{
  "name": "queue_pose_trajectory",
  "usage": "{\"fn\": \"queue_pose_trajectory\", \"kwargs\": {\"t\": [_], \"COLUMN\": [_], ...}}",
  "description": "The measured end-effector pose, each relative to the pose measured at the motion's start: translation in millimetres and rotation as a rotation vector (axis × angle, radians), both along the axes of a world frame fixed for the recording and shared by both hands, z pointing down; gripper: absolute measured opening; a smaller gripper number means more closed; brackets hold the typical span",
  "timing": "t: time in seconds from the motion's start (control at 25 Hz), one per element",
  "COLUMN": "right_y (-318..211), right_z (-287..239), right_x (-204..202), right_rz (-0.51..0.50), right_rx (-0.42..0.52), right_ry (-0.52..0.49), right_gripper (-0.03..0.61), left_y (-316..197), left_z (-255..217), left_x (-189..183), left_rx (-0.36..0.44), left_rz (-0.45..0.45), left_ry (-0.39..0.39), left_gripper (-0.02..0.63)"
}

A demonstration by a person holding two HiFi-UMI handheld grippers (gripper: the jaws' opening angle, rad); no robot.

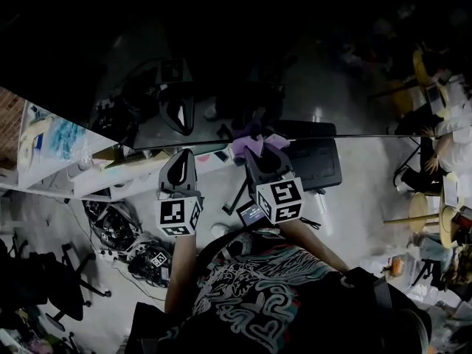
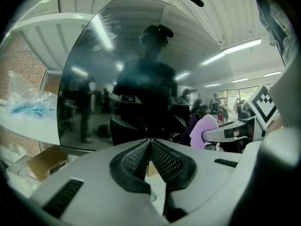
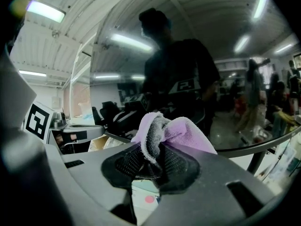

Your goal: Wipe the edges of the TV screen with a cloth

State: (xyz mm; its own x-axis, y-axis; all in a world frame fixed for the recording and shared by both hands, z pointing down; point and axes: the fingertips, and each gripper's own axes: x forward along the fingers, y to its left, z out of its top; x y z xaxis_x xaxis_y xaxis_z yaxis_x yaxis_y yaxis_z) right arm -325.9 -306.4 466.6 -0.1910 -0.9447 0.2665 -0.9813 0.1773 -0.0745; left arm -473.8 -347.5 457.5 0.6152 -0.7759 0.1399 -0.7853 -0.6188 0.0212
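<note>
- TV screen (image 1: 221,50) fills the upper part of the head view as a dark surface that reflects like a mirror. Its lower edge runs across the middle of the picture.
- The right claw (image 1: 263,155) holds a purple cloth (image 1: 253,143) just at this lower edge, probably because the wiping goes along it. This view is very dark, so it does not show whether the cloth really touches the edge.
- The left claw (image 1: 178,167) stands just beside it, to the lower left of the cloth and near the same edge. It carries nothing and seems only to wait.
- In the left gripper view the two jaws are pressed together with nothing between them.
- Beyond them the screen shows the reflection of the person (image 2: 150,74). The left and lower edges of the screen are plain, but the top is cut off by the picture.
- The cloth is at the right of this view, in the other claw. A cardboard box (image 2: 44,161) lies below the corner of the screen, partly hidden by the gripper body.
- In the right gripper view the jaws pinch a fold of the cloth, and the rest bunches up above the pads toward the screen.
- This bunch hides the spot where cloth and edge would meet, so contact is only a judgement.
</note>
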Motion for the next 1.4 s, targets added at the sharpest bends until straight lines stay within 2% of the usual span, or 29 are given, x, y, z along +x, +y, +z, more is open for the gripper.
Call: {"fn": "queue_pose_trajectory", "kwargs": {"t": [0.2, 0.48, 0.72, 0.96, 1.08, 1.4], "right_y": [-1.1, -1.5, -4.8, -3.2, -2.0, -14.3], "right_z": [1.1, 2.6, 3.5, 2.4, 6.1, 2.0], "right_x": [3.9, 4.7, -9.4, -12.1, -16.1, -41.2], "right_rz": [-0.029, -0.104, -0.138, -0.106, -0.089, -0.052], "right_rx": [-0.004, -0.014, -0.032, 0.000, -0.027, -0.025], "right_ry": [0.001, -0.023, -0.058, -0.058, -0.057, 0.009], "right_gripper": [0.121, 0.121, 0.121, 0.121, 0.121, 0.121], "left_y": [5.5, 22.3, 39.4, 38.7, 37.6, 18.6], "left_z": [-7.9, -14.8, -14.7, -11.4, -5.3, -4.7], "left_x": [8.7, 12.7, -7.5, -19.6, -30.6, -71.3], "left_rx": [-0.005, 0.011, 0.009, 0.023, 0.004, -0.008], "left_rz": [-0.061, -0.147, -0.209, -0.184, -0.174, -0.130], "left_ry": [0.002, -0.041, -0.063, -0.035, -0.018, 0.005], "left_gripper": [0.018, 0.018, 0.018, 0.018, 0.018, 0.018]}}
